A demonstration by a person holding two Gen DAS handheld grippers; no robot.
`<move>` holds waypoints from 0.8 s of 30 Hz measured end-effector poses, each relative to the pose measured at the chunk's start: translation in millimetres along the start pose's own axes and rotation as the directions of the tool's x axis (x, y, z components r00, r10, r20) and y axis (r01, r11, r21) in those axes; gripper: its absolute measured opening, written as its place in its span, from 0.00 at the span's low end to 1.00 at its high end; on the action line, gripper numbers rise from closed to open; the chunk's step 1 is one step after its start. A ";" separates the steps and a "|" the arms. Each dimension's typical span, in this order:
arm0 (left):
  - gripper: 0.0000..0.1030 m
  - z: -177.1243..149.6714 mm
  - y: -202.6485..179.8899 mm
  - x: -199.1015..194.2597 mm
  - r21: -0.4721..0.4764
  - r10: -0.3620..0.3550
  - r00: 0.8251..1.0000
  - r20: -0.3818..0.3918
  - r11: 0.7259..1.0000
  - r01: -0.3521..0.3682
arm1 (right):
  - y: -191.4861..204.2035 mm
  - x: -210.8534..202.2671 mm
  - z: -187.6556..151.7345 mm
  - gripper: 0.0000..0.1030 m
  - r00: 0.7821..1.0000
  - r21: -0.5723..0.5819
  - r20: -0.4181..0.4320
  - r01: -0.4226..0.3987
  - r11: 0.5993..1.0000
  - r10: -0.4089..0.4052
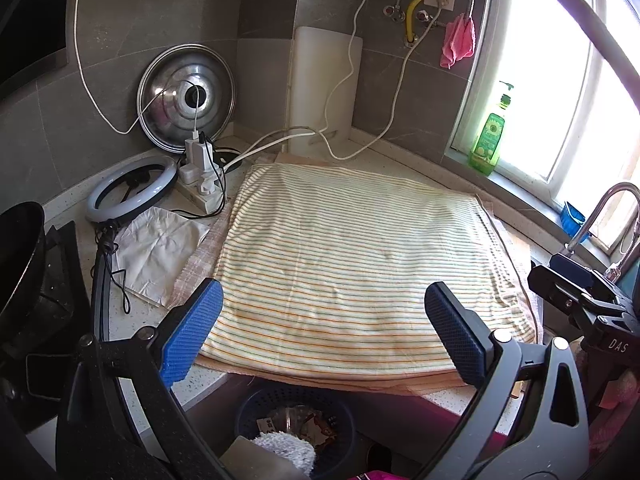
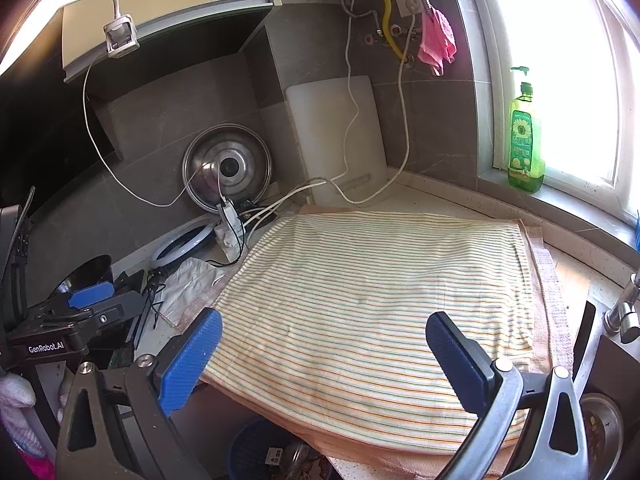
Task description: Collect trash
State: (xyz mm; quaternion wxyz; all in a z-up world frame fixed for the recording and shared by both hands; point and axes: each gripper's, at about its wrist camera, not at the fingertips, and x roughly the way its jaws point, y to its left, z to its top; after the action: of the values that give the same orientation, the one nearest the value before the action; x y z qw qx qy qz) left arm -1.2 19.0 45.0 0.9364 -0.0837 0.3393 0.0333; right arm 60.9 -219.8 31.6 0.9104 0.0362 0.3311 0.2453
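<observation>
Both hand-held grippers, left and right, jaws apart, empty, above striped cloth on bench; blue bin below holds trash. Best next: scan bench for leftovers.

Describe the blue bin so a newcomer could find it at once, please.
Start at the striped cloth spread over the counter and follow its near edge down. Below that edge, on the floor, stands the blue basket, the only perforated round container, with wrappers and a white rag inside.

Each hand-held gripper has black arms, silver screws and blue textured finger pads.
</observation>
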 end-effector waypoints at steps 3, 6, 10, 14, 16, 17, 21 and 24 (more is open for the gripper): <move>0.99 0.1 0.6 0.3 -0.001 -0.002 1.000 -0.001 1.000 0.002 | -1.9 1.4 -0.5 1.00 1.000 0.007 -0.003 -0.001 1.000 0.001; 0.99 -0.5 -0.6 0.6 0.001 -0.001 1.000 -0.002 1.000 0.001 | -2.9 2.0 -1.3 1.00 1.000 0.010 -0.005 0.000 1.000 0.000; 0.99 -1.9 -3.1 1.6 -0.004 -0.003 1.000 -0.006 1.000 0.003 | -3.6 3.2 -2.2 1.00 1.000 0.011 -0.009 0.002 1.000 -0.001; 0.99 -2.6 -3.8 2.2 -0.007 -0.002 1.000 -0.007 1.000 0.002 | -3.2 5.3 -2.9 1.00 1.000 0.015 -0.017 0.000 1.000 0.000; 0.99 -2.3 -3.1 2.5 -0.006 -0.004 1.000 -0.008 1.000 0.004 | -3.2 6.4 -3.3 1.00 1.000 0.016 -0.022 0.000 1.000 0.001; 0.99 -2.2 -3.0 2.5 -0.006 -0.004 1.000 -0.008 1.000 0.004 | -3.1 6.5 -3.8 1.00 1.000 0.017 -0.022 0.001 1.000 0.000; 0.99 -2.9 -2.9 2.9 -0.007 -0.002 1.000 -0.008 1.000 0.002 | -4.3 7.3 -3.5 1.00 1.000 0.019 -0.023 0.000 1.000 0.000; 0.99 -2.8 -2.5 3.1 -0.007 -0.004 1.000 -0.009 1.000 0.004 | -4.4 7.0 -4.4 1.00 1.000 0.024 -0.024 0.001 1.000 0.000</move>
State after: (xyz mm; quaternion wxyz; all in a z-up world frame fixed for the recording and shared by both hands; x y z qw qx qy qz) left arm -0.3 16.0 41.3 0.9346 -0.0878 0.3431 0.0323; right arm 64.7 -220.8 23.0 0.9060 0.0442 0.3450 0.2413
